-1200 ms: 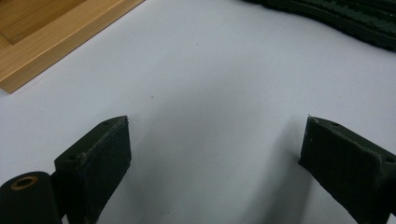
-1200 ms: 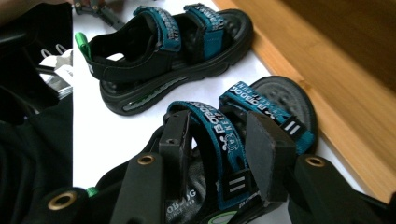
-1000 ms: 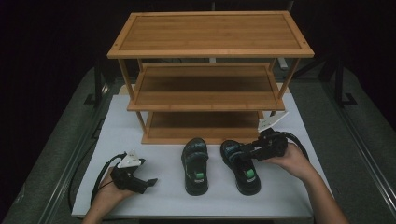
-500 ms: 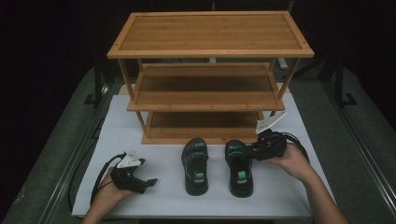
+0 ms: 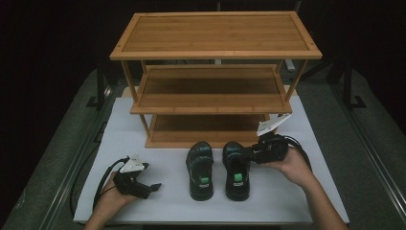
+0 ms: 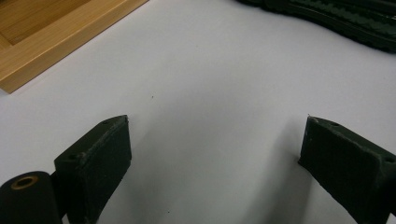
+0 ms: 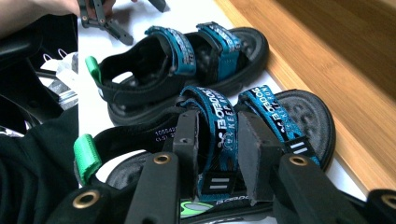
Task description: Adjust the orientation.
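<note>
Two black sandals with blue straps and green heel tabs lie side by side on the white table in front of the shelf. The left sandal (image 5: 200, 168) lies free. My right gripper (image 5: 248, 154) is shut on the middle blue strap of the right sandal (image 5: 236, 172); in the right gripper view the strap (image 7: 219, 122) sits pinched between the two pads, with the other sandal (image 7: 187, 60) beyond. My left gripper (image 5: 154, 187) rests low on the table at the front left, open, with bare table between its jaws (image 6: 215, 154).
A three-tier bamboo shelf rack (image 5: 215, 52) stands at the back of the white table (image 5: 158, 143); its bottom board's (image 6: 51, 37) edge is close to the sandals' toes. Cables trail from both grippers. Dark floor surrounds the table.
The right gripper has turned the right sandal from a slant to parallel with the left one and shifted it slightly closer. The left gripper has stayed put.
</note>
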{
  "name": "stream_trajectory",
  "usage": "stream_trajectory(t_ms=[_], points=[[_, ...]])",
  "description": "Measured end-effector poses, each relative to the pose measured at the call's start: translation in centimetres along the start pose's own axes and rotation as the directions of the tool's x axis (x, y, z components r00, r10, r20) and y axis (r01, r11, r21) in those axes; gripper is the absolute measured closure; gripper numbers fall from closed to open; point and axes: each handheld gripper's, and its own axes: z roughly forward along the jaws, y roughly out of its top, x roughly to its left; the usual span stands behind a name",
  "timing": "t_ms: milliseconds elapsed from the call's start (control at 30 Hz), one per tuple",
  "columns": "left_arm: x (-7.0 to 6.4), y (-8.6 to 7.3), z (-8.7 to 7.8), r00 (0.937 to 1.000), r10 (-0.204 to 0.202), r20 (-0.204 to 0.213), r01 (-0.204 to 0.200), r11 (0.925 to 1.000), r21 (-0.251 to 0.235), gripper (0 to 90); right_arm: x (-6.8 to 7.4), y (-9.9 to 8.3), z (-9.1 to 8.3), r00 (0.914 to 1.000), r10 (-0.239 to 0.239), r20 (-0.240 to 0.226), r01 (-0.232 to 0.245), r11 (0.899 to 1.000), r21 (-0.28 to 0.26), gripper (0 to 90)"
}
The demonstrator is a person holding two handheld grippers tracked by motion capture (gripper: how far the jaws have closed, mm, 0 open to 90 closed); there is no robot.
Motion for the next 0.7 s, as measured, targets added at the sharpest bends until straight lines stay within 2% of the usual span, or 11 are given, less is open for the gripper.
stream_trajectory(t_ms=[233, 467, 700], points=[[0.0, 0.0, 0.0, 1.0, 0.001, -0.001, -0.001, 1.0, 0.0, 8.1, 0.3, 1.2, 1.5, 0.9999, -0.009, -0.006, 0.009, 0.999, -0.036, 69.3], [0.0, 0.0, 0.0, 1.0, 0.003, -0.002, -0.003, 1.0, 0.0, 8.1, 0.5, 1.7, 2.5, 0.9994, -0.034, 0.009, 0.034, 0.999, -0.023, 69.4], [0.0, 0.0, 0.0, 1.0, 0.002, -0.001, -0.002, 1.0, 0.001, 8.1, 0.2, 1.3, 2.9, 0.999, -0.026, 0.037, 0.027, 0.999, -0.026, 69.4]])
